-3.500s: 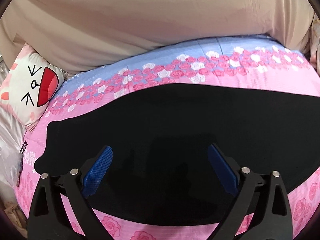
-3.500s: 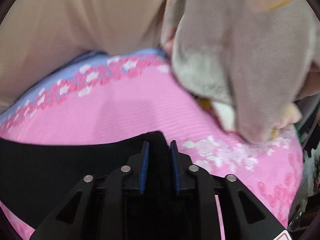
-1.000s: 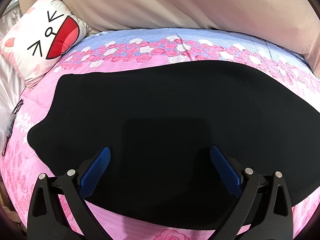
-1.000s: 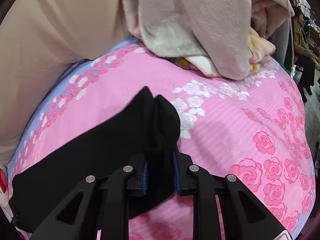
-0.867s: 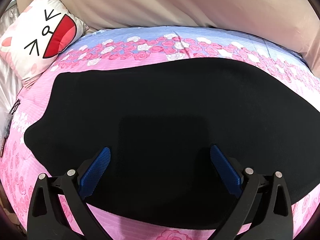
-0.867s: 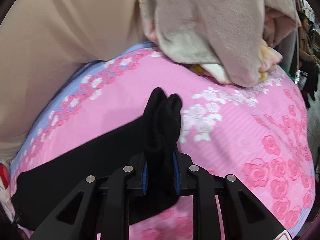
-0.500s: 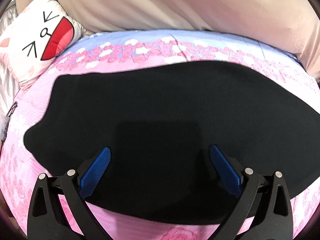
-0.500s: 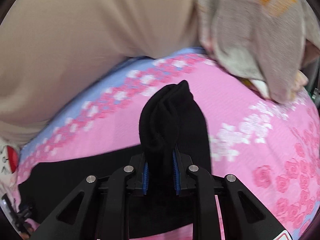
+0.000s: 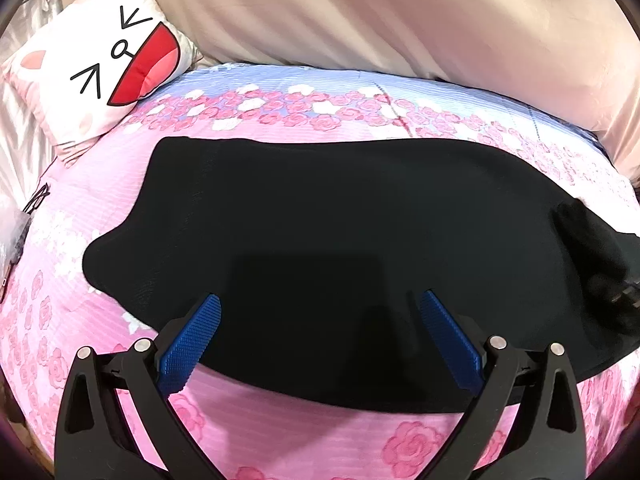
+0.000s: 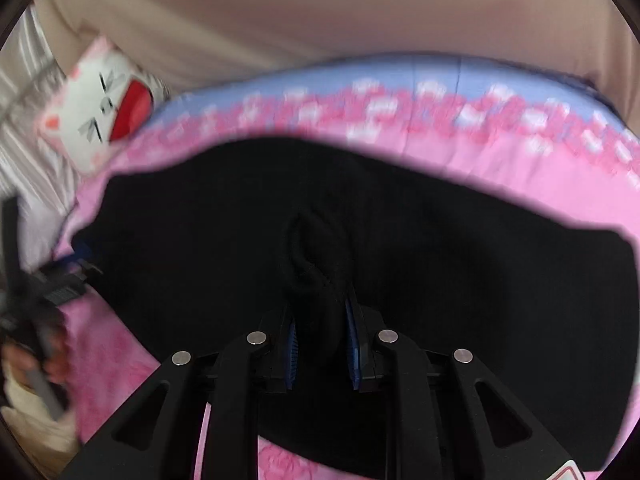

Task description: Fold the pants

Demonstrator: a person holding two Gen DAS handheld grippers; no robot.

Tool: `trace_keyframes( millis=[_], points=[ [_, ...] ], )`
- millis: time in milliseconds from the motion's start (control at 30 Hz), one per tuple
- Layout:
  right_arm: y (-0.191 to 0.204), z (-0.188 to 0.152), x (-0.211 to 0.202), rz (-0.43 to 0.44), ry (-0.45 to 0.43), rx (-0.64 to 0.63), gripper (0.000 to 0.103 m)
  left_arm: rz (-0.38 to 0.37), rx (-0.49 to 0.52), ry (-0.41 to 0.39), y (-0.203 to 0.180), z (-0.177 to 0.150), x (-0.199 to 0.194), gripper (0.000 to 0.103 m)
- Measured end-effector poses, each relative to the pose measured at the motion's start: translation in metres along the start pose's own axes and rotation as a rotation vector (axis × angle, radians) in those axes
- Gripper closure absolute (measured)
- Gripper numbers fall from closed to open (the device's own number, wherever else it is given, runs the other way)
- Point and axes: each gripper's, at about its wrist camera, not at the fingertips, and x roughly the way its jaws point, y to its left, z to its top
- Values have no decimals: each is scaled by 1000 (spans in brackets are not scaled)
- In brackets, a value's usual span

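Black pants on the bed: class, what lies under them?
The black pants lie on the pink rose-print bedspread, which shows around their edges. Whatever is under their middle is covered and cannot be seen.

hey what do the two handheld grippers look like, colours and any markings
Both are matte black with cut-out, triangular finger arms, silver round pins and blue cross-hatched pads. The left gripper shows these clearly; the right gripper also has a red-and-white sticker at its lower right edge.
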Motion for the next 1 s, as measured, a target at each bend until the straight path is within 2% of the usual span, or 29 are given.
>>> trace_keyframes(
  millis=[167, 233, 300, 333, 367, 400, 433, 500, 533, 567, 633, 700, 800, 833, 900, 933, 1000],
  points=[
    [11, 13, -22, 14, -57, 13, 83, -5, -1, -10, 4, 2, -3, 5],
    [20, 18, -18, 69, -49, 7, 82, -18, -3, -12, 2, 4, -2, 5],
    [28, 11, 3, 98, 13, -26, 75, -26, 5, -13, -2, 4, 0, 5],
    [36, 2, 14, 75, 29, -66, 66, -26, 8, -11, -3, 4, 1, 5],
    [43, -3, 8, 48, -17, -104, 64, -26, 15, -1, -5, 3, 3, 5],
    [47, -6, 1, 51, -17, -123, 60, -26, 20, 4, -6, 2, 4, 5],
    [49, -8, -12, 92, -18, -112, 56, -25, 27, 6, -5, 1, 3, 5],
    [44, -9, -42, 125, -81, -90, 57, -19, 38, -4, -1, 0, -1, 5],
    [39, -9, -56, 105, -105, -84, 63, -18, 39, -10, 1, 0, -3, 5],
    [31, -6, -68, 59, -127, -70, 78, -18, 36, -17, 3, 0, -4, 5],
    [10, 3, -81, 17, -144, -5, 101, -30, 24, -22, 4, 3, -8, 5],
    [-8, 14, -83, 9, -165, 73, 101, -65, 18, -35, -1, 10, -15, 5],
    [-10, 26, -52, 70, -149, 110, 100, -97, 28, -59, -15, 19, -22, 5],
    [-1, 29, -23, 117, -101, 111, 100, -107, 36, -64, -23, 22, -24, 5],
    [15, 25, 34, 157, 10, 104, 101, -122, 47, -65, -33, 23, -25, 5],
    [23, 23, 38, 167, -82, 93, 102, -131, 54, -64, -40, 24, -26, 5],
    [30, 26, 42, 203, -67, 89, 102, -140, 67, -62, -48, 25, -28, 5]
  ],
)
